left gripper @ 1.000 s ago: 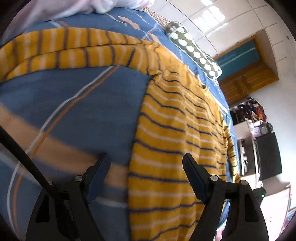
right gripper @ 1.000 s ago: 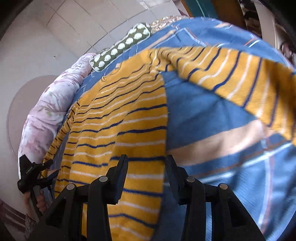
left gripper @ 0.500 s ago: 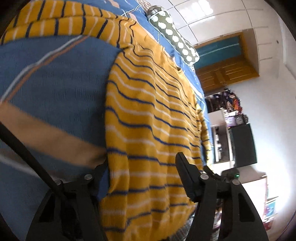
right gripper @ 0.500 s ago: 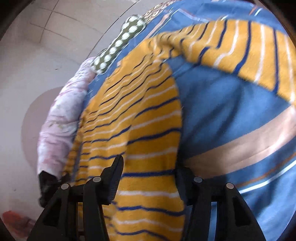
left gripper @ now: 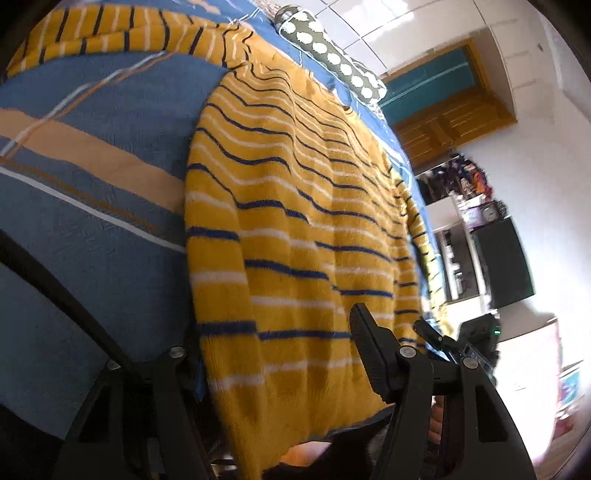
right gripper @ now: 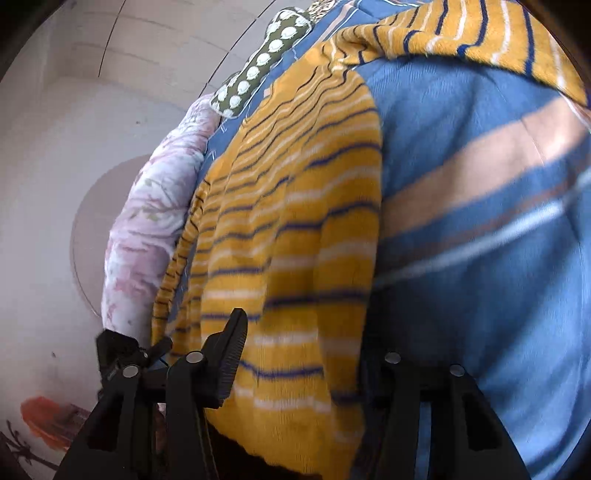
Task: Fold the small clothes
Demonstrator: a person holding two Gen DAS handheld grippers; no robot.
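A yellow sweater with blue and white stripes [left gripper: 295, 229] lies flat on a blue striped bedspread [left gripper: 92, 258], its hem hanging over the bed's near edge. My left gripper [left gripper: 280, 354] is open, its jaws straddling the hem's left corner; the left finger is under the cloth edge. In the right wrist view the sweater [right gripper: 295, 240] shows again, and my right gripper [right gripper: 306, 354] is open, its jaws straddling the hem's right corner, with the right finger hidden behind the fabric. One sleeve [right gripper: 461, 33] stretches across the top.
A green bolster with white dots [left gripper: 332, 62] lies at the far end of the bed. A pink floral quilt [right gripper: 155, 221] is bunched along the bed's far side. A wooden door [left gripper: 450, 118], a dark cabinet [left gripper: 502, 262] and shelves stand beyond.
Both grippers have moved down toward the sweater's hem at the near bed edge; the hem now lies between each gripper's jaws. The right gripper has opened wider.
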